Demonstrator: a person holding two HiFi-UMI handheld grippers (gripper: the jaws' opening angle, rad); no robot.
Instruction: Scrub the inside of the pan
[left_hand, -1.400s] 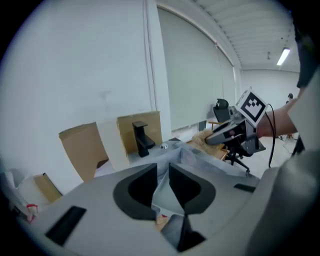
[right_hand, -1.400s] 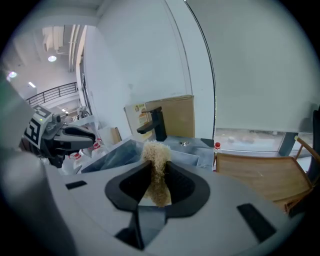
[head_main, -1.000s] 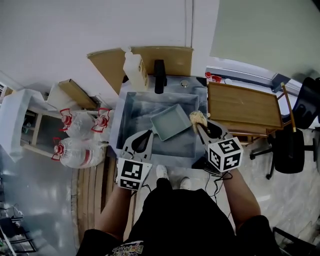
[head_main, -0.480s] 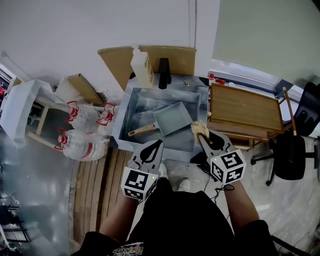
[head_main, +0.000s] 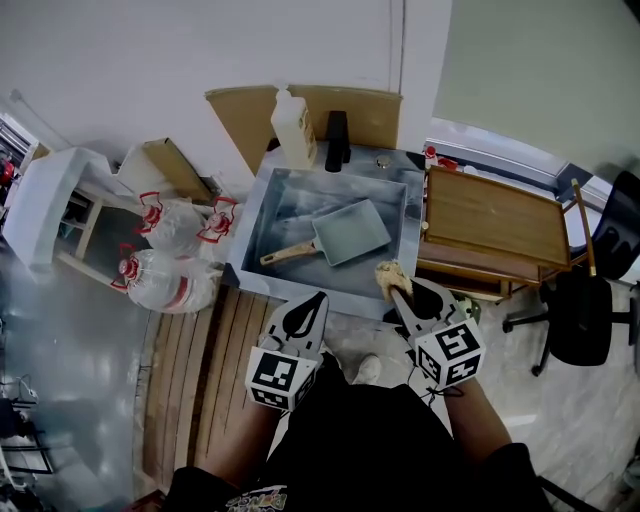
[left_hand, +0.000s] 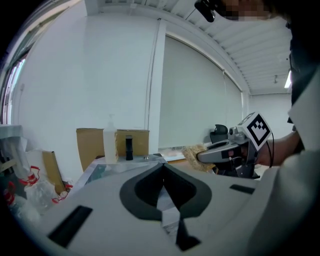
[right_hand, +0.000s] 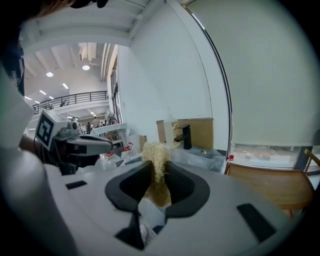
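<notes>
Evidently both had drawn back from the sink (head_main: 258, 230) since a second before: the left hand-held gripper (head_main: 320, 297) clenched on nothing, the right hand-held gripper (head_main: 394, 291) clamped on the scrubber (head_main: 388, 274). The pan (head_main: 352, 231) lay alone inside the sink, so scrubbing looked paused or finished.

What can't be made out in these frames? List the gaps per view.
- Inside of the pan: head view only, too small to tell dirt or water.
- Basin of the sink: left gripper view, hidden by the body of the shut left gripper.
- Lower part of the scrubber: right gripper view, buried between the jaws of the right gripper, which clamp it.
- Label of the bottle: too small in every view.
</notes>
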